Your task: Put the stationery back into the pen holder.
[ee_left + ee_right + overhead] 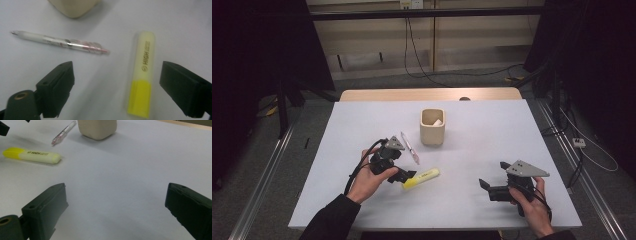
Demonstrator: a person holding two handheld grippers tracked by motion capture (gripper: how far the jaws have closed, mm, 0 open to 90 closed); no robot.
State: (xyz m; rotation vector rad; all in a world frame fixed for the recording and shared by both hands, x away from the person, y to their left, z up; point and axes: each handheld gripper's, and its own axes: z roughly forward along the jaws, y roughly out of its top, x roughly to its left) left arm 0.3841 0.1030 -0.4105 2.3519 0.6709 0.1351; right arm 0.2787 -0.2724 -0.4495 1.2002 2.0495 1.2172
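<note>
High view: white table (492, 165) carries three items, grouped left of centre. Largest is the beige pen holder (432, 127), upright near the table's middle, mouth open upward, something pale inside that I cannot identify; it looks like the likely destination for the loose stationery. Left gripper (408, 176) hovers at the yellow highlighter (421, 178), which lies flat on the table in front of the holder and well apart from it, the bright yellow end nearest the gripper.

Left gripper view: jaws stand wide, released, one to either side of the highlighter (142, 77) and not touching it; nothing is clamped. The wide stance suits straddling the barrel across its short axis.

Right gripper (491, 187) rests low at the table's right side, jaws spread and empty over bare surface in the right gripper view, well apart from everything; judged to be parked clear of the left hand's work.

Smallest: clear ballpoint pen (409, 148) lies flat just beside the holder, between it and the highlighter, touching neither.
</note>
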